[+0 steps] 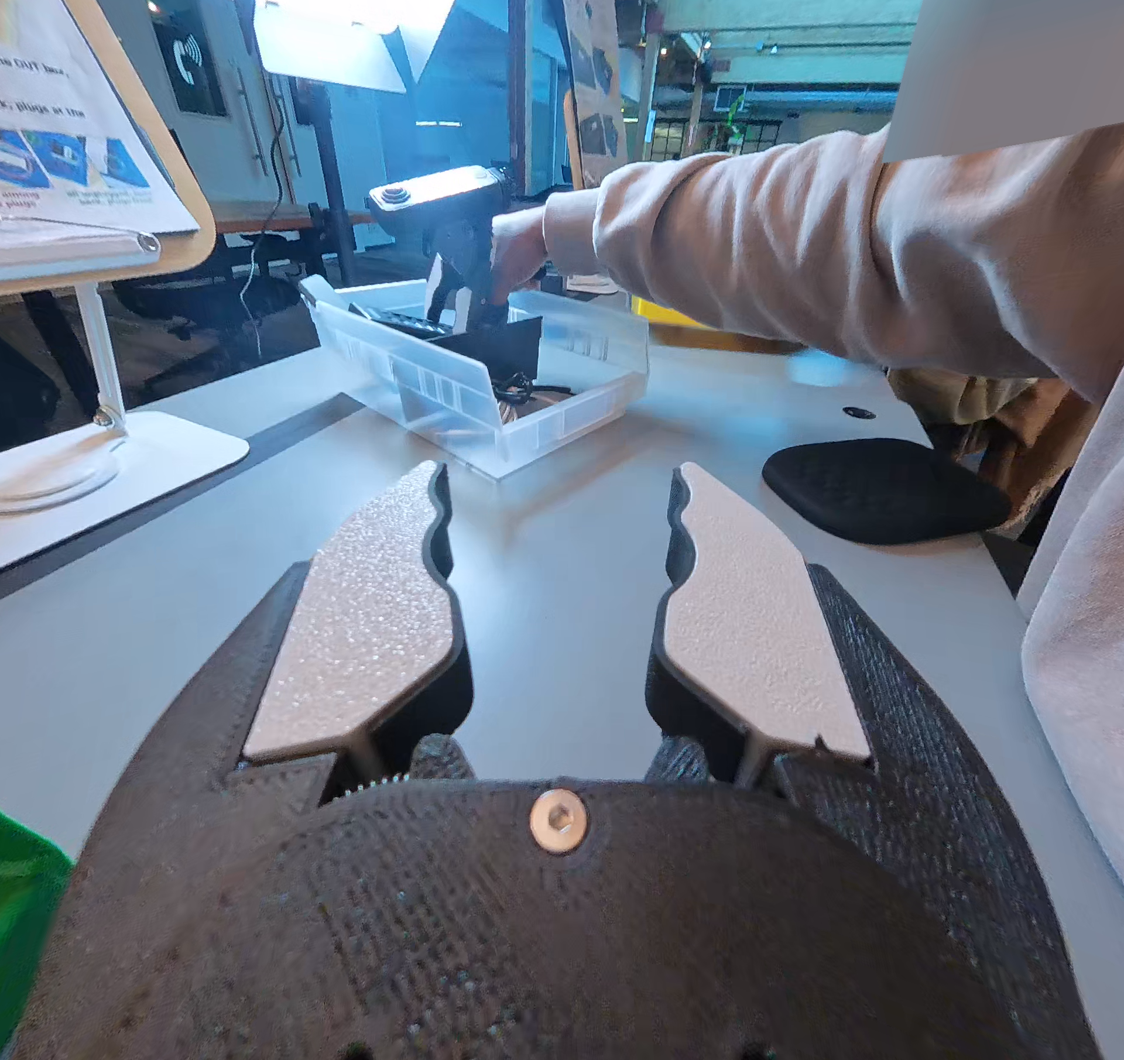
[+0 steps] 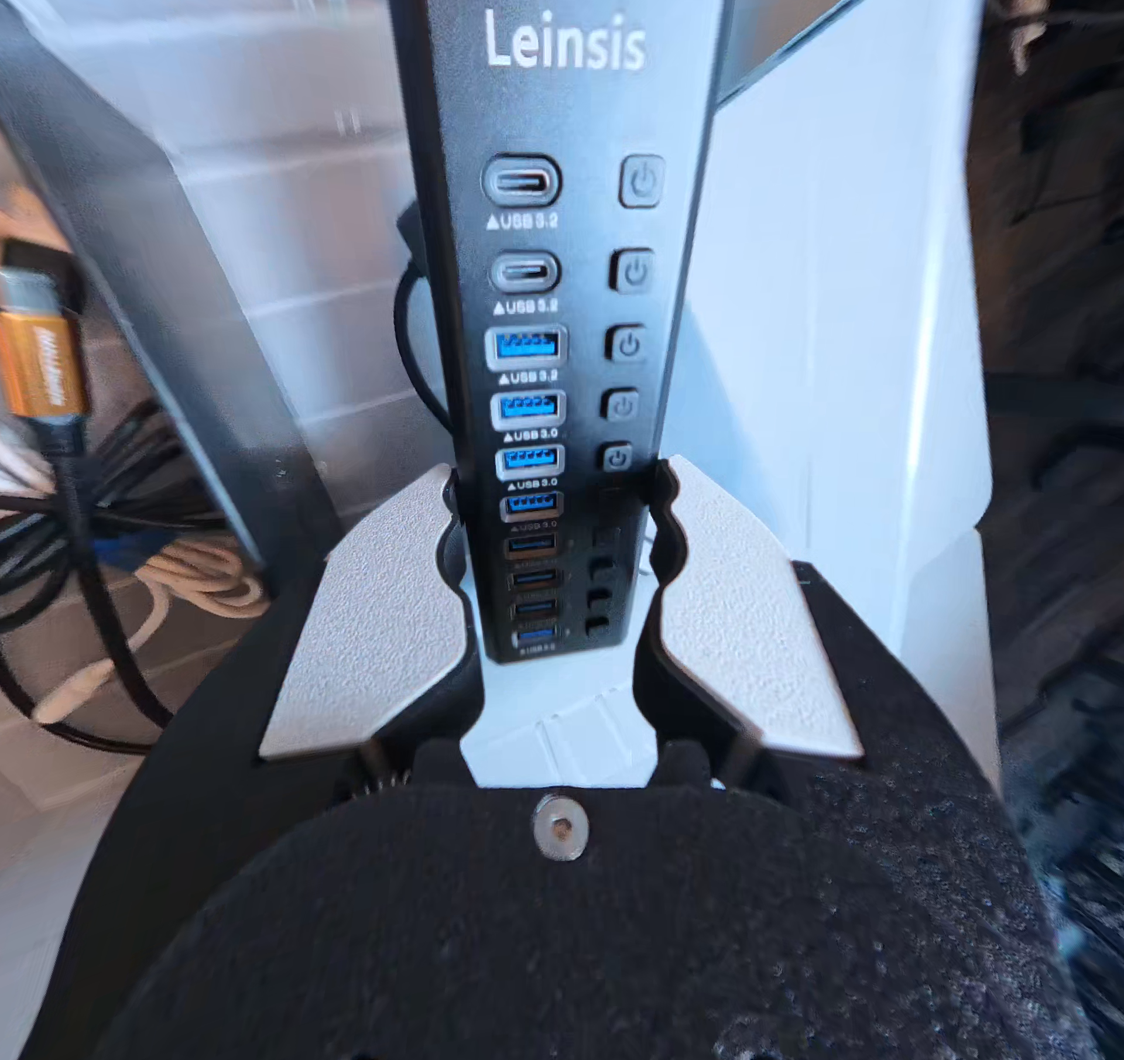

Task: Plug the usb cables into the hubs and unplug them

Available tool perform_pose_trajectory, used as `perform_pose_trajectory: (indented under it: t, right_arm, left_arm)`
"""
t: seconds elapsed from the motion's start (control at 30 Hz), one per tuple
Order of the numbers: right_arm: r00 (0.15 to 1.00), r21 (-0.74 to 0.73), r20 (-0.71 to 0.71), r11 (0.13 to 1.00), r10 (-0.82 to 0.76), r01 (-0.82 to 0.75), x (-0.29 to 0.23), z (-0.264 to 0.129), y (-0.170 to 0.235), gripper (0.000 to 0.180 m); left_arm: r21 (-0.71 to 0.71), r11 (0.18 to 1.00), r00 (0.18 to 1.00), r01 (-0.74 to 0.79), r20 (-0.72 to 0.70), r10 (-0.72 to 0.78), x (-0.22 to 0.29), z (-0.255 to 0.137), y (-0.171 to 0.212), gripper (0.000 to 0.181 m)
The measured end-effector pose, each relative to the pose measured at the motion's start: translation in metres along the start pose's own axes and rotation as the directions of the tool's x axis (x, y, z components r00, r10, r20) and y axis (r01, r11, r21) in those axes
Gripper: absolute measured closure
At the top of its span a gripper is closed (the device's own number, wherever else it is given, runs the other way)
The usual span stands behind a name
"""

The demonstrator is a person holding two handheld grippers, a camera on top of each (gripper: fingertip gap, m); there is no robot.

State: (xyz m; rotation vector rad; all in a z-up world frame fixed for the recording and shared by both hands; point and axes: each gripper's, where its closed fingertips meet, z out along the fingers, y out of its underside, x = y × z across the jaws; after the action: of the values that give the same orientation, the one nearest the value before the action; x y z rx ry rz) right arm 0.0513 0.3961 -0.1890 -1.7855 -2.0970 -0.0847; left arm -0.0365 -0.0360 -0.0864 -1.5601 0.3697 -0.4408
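Note:
In the right wrist view a black USB hub (image 2: 547,362) with blue ports and a row of buttons stands between my right gripper's (image 2: 559,477) fingers. Both fingertips press against its long edges. It sits in a clear plastic bin (image 2: 821,362). A cable with an orange plug (image 2: 39,362) and a bundle of black cables (image 2: 79,514) lie to the left. In the left wrist view my left gripper (image 1: 559,477) is open and empty above the white table (image 1: 547,575). Farther off the right gripper (image 1: 450,301) reaches into the bin (image 1: 426,386).
A document stand (image 1: 91,118) on a white base (image 1: 121,453) is at the left. A black pad (image 1: 882,489) lies at the right. A person's sleeve (image 1: 790,252) crosses above the table. A white cable (image 2: 201,581) is coiled in the bin. Something green (image 1: 24,909) shows at lower left. Across from one pair of fingers to the other is roughly 45 cm.

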Motion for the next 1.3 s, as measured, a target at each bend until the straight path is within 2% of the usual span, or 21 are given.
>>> perform_pose_trajectory:
  t: [0.07, 0.27, 0.4, 0.5, 0.63, 0.73, 0.83, 0.9, 0.97, 1.1, 1.13, 1.17, 1.27, 1.3]
  right_arm:
    - [0.999, -0.083, 0.0, 0.996, -0.036, 0.036, 0.0, 0.009, 0.009, 0.12]
    - [0.999, -0.091, -0.005, 0.995, -0.036, 0.035, 0.005, -0.003, 0.011, 0.118]
    - [0.998, 0.087, -0.046, 0.996, 0.031, -0.027, 0.004, -0.042, -0.005, 0.119]
    - [0.995, 0.329, -0.059, 0.942, 0.083, -0.059, -0.018, -0.093, -0.029, 0.121]
    - [0.995, 0.599, 0.019, 0.796, 0.097, -0.089, -0.096, -0.16, -0.046, 0.124]
    - [0.997, 0.651, 0.075, 0.755, 0.036, -0.077, -0.171, -0.177, -0.029, 0.125]
    - [0.988, 0.59, 0.156, 0.802, -0.002, -0.092, -0.242, -0.165, 0.009, 0.131]
    - [0.98, 0.547, 0.197, 0.83, 0.001, -0.111, -0.275, -0.157, 0.035, 0.132]
    - [0.983, 0.517, 0.185, 0.849, 0.015, -0.11, -0.292, -0.151, 0.054, 0.132]
    - [0.998, 0.468, 0.057, 0.883, 0.005, -0.031, -0.287, -0.14, 0.065, 0.132]
    - [0.999, 0.464, 0.049, 0.885, 0.0, -0.023, -0.285, -0.138, 0.061, 0.132]
    - [0.999, 0.46, 0.042, 0.888, -0.008, -0.013, -0.283, -0.135, 0.055, 0.133]
    - [0.998, 0.429, -0.037, 0.901, -0.053, 0.064, -0.269, -0.123, 0.034, 0.132]
    - [0.995, 0.417, -0.062, 0.904, -0.074, 0.093, -0.264, -0.119, 0.026, 0.132]
  left_arm:
    - [-0.027, 1.0, 1.0, -0.006, 0.0, 0.006, -0.001, 0.003, 0.008, 0.111]
    - [-0.077, 0.997, 1.0, -0.018, 0.004, 0.018, 0.001, 0.01, 0.023, 0.11]
    - [-0.108, 0.994, 0.998, -0.018, 0.055, 0.024, -0.008, 0.008, 0.025, 0.102]
    - [-0.122, 0.992, 0.995, -0.027, 0.09, 0.038, -0.014, 0.004, 0.022, 0.101]
    - [-0.189, 0.972, 0.963, -0.138, 0.202, 0.176, -0.033, -0.013, 0.013, 0.102]
    - [-0.324, 0.925, 0.904, -0.197, 0.307, 0.3, -0.062, -0.043, 0.009, 0.096]
    - [-0.592, 0.794, 0.852, -0.14, 0.337, 0.402, -0.097, -0.089, 0.032, 0.093]
    - [-0.756, 0.651, 0.849, -0.074, 0.294, 0.439, -0.111, -0.12, 0.057, 0.093]
    - [-0.859, 0.511, 0.86, -0.03, 0.238, 0.451, -0.119, -0.143, 0.081, 0.093]
    - [-0.952, 0.306, 0.89, -0.004, 0.136, 0.436, -0.13, -0.164, 0.121, 0.099]
    - [-0.962, 0.273, 0.883, -0.01, 0.119, 0.453, -0.136, -0.166, 0.125, 0.111]
    - [-0.969, 0.247, 0.88, -0.013, 0.106, 0.463, -0.14, -0.167, 0.126, 0.115]
    - [-0.986, 0.15, 0.834, -0.069, 0.026, 0.55, -0.154, -0.171, 0.121, 0.149]
    - [-0.987, 0.132, 0.825, -0.096, -0.005, 0.565, -0.155, -0.169, 0.12, 0.149]
